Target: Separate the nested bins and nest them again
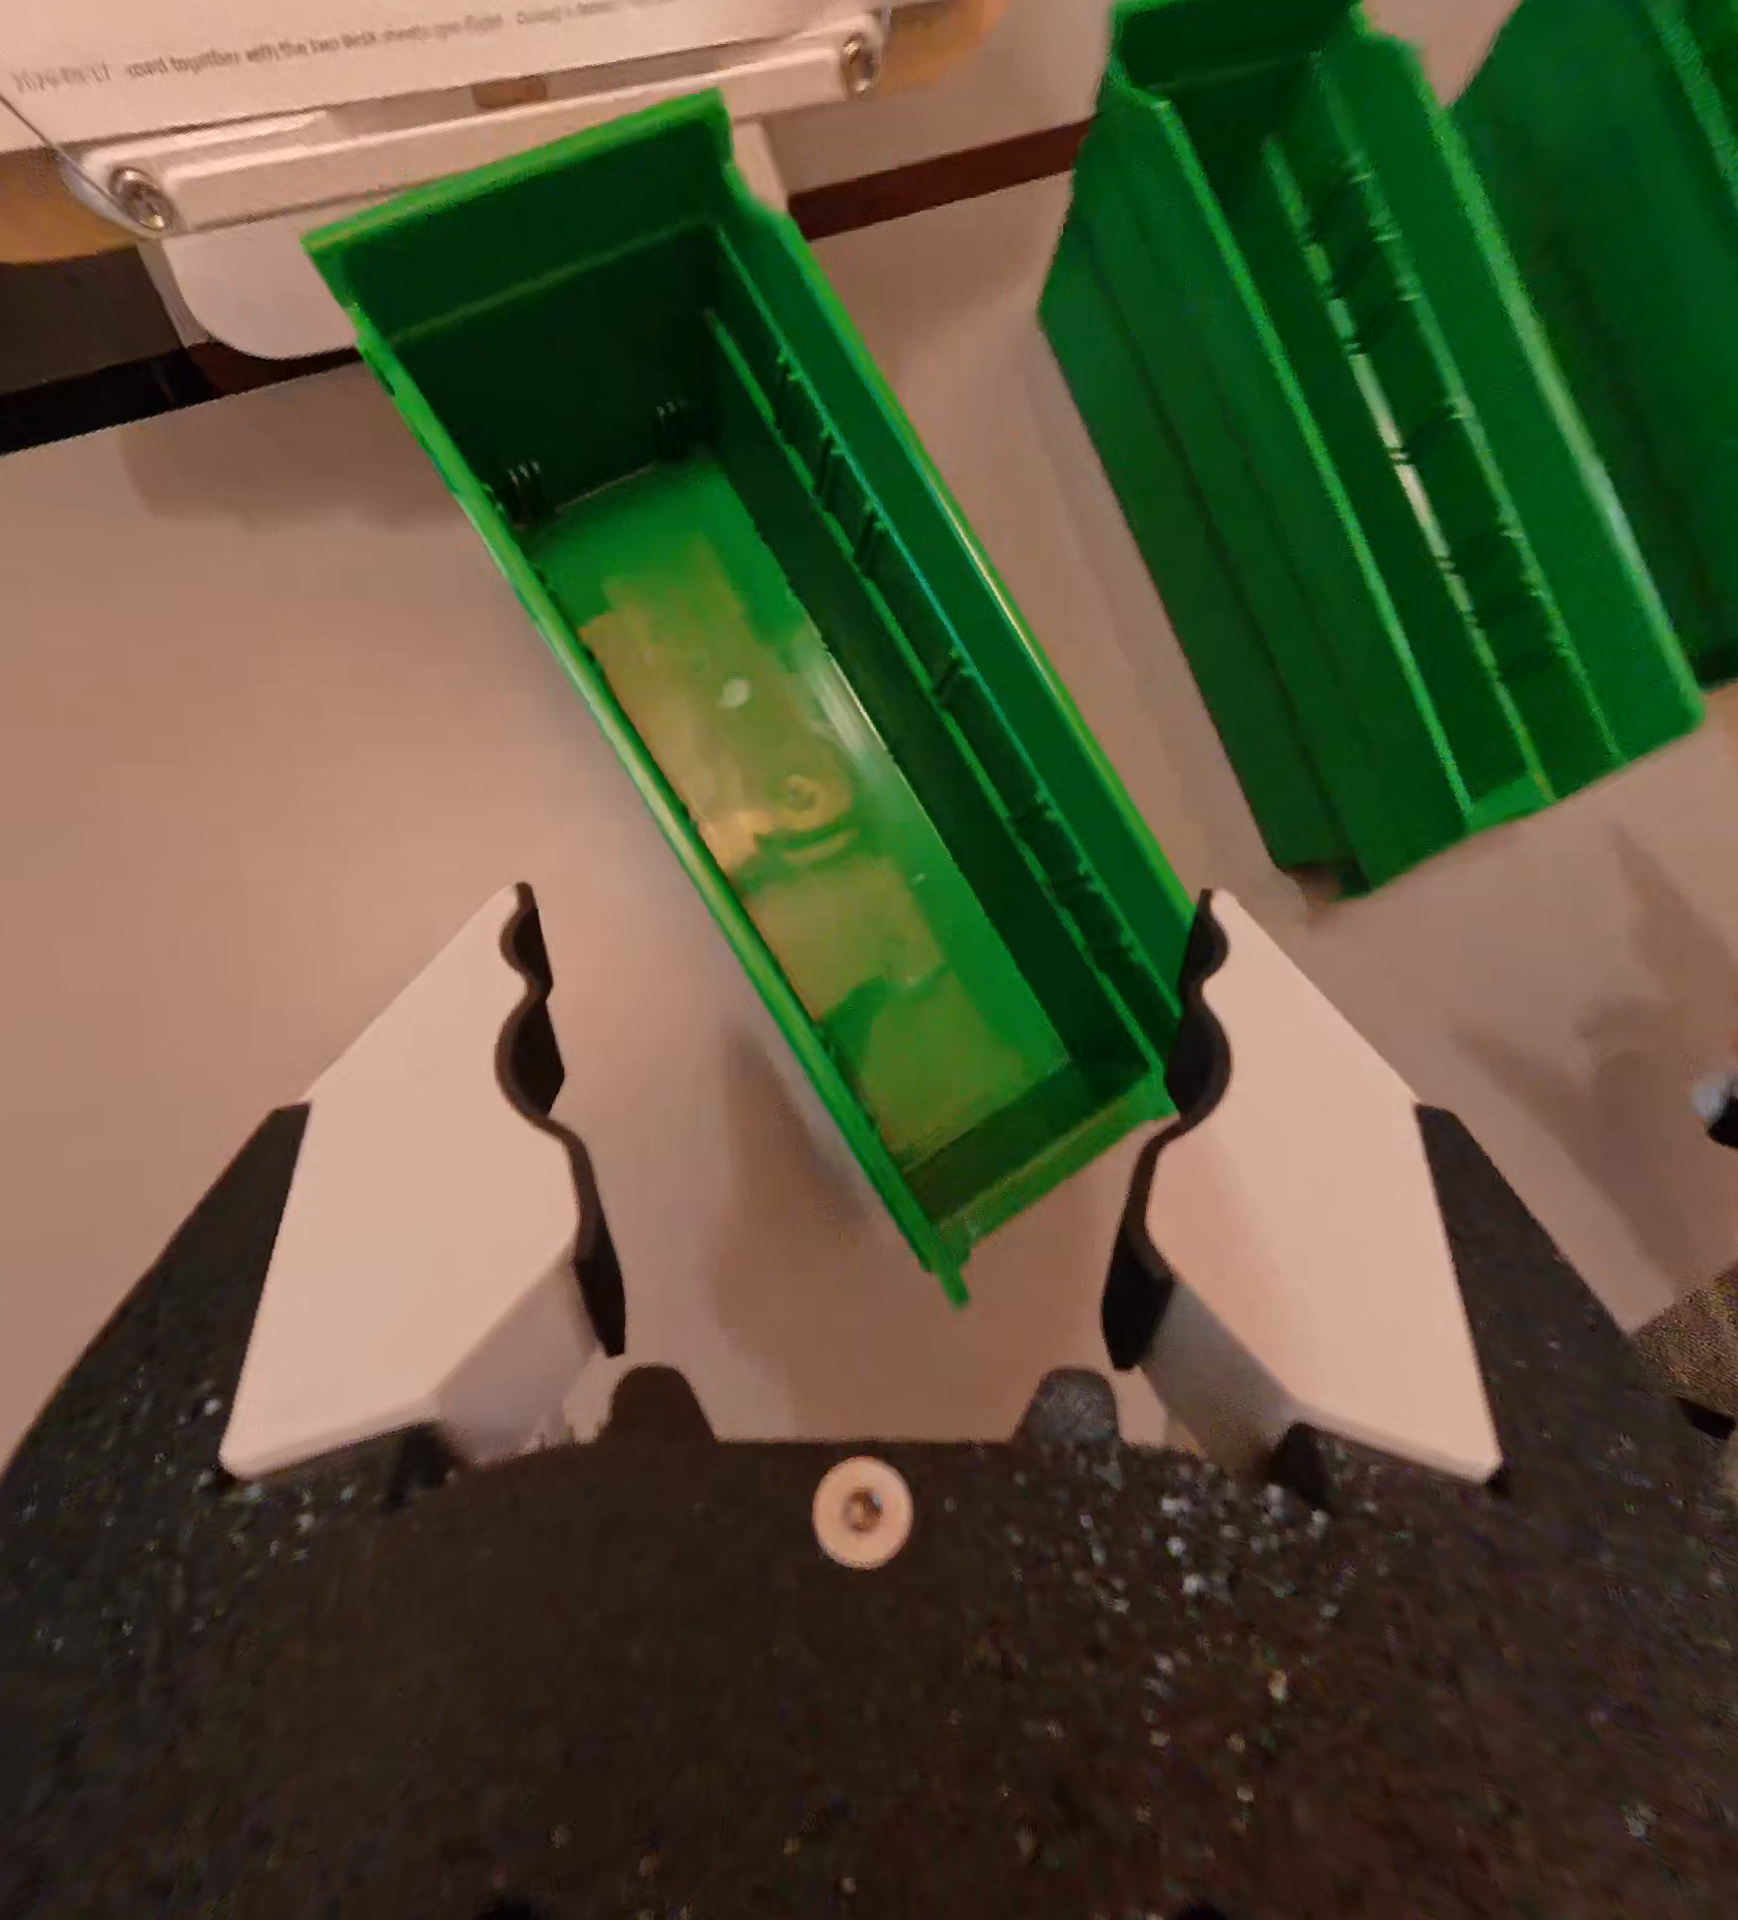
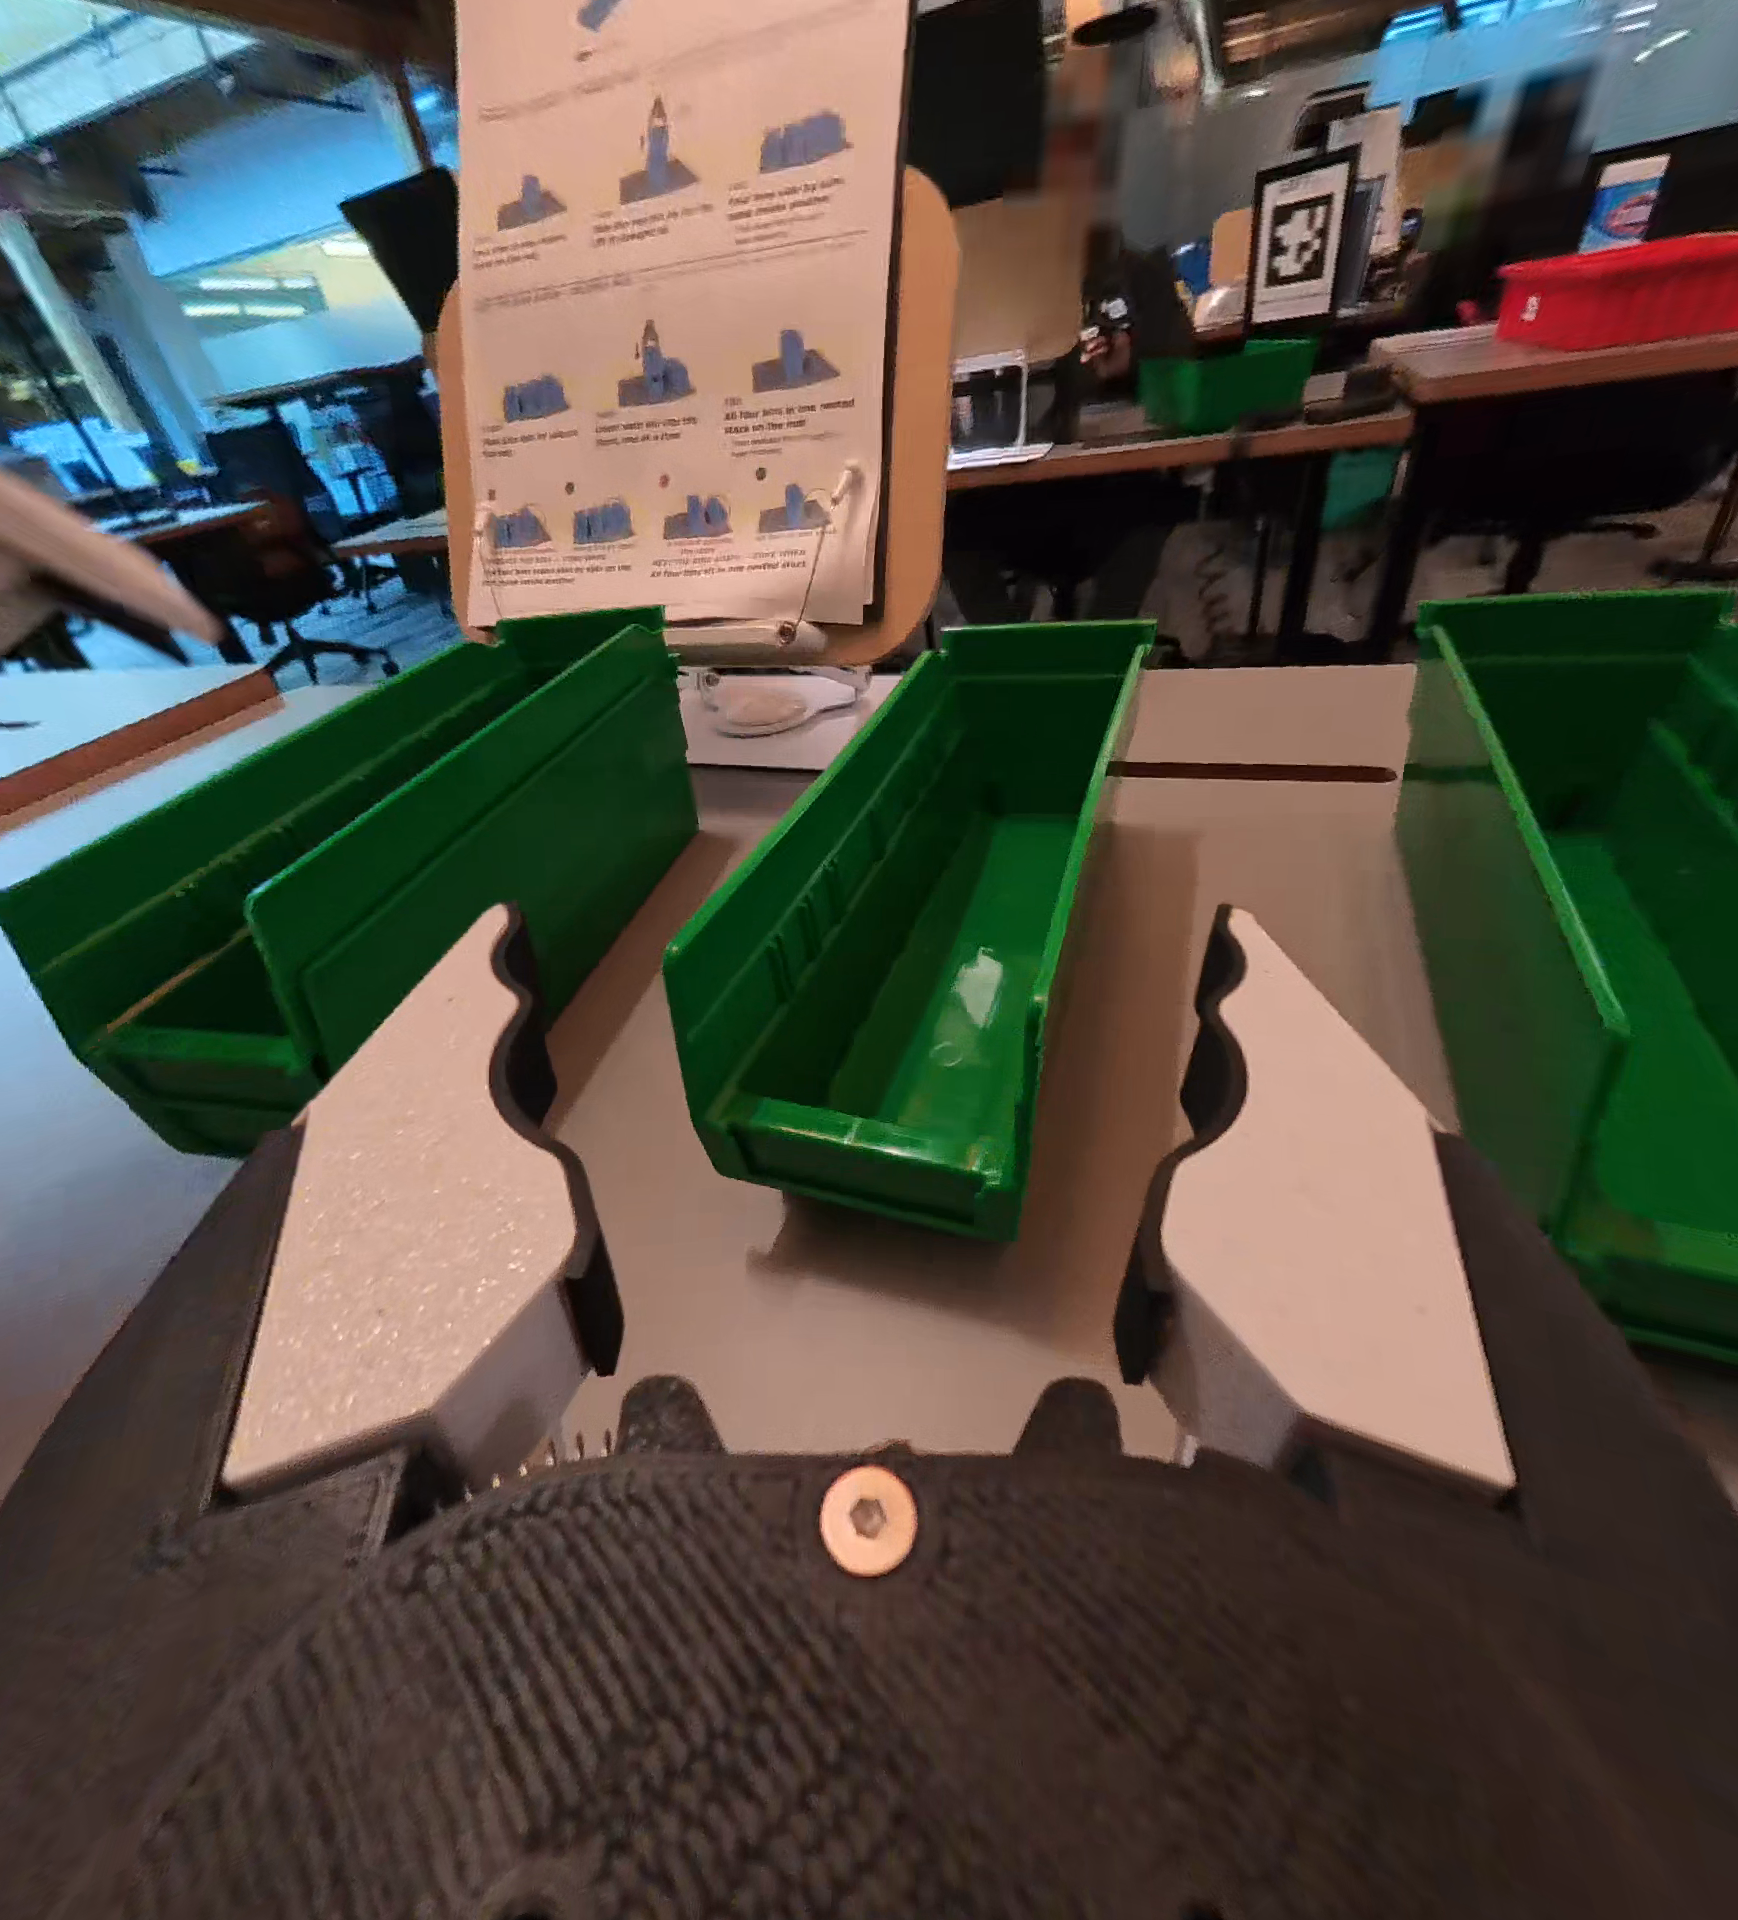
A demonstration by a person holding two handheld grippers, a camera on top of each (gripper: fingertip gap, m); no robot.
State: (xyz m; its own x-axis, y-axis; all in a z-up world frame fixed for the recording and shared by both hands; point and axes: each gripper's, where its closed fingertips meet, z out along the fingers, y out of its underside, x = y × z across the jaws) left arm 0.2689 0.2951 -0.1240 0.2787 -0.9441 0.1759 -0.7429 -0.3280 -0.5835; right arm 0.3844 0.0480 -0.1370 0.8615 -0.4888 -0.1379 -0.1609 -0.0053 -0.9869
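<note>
Both grippers spread wide and empty here! The left gripper [image 1: 865, 1122] hovers over a long green plastic bin [image 1: 740, 707] lying alone on the pale grey table [image 1: 169, 727], its near end between the fingers but not clamped. At two o'clock sits a bin with another's wall beside it [image 1: 1364, 468], perhaps a pair still nested; I cannot tell for sure. The right gripper [image 2: 865, 1132], jaws apart, faces a single green bin [image 2: 906, 935] at twelve o'clock, doubled bins [image 2: 356, 883] at ten, a further bin [image 2: 1623, 935] at two. Separation looks well under way, unfinished; re-nesting all remains.
</note>
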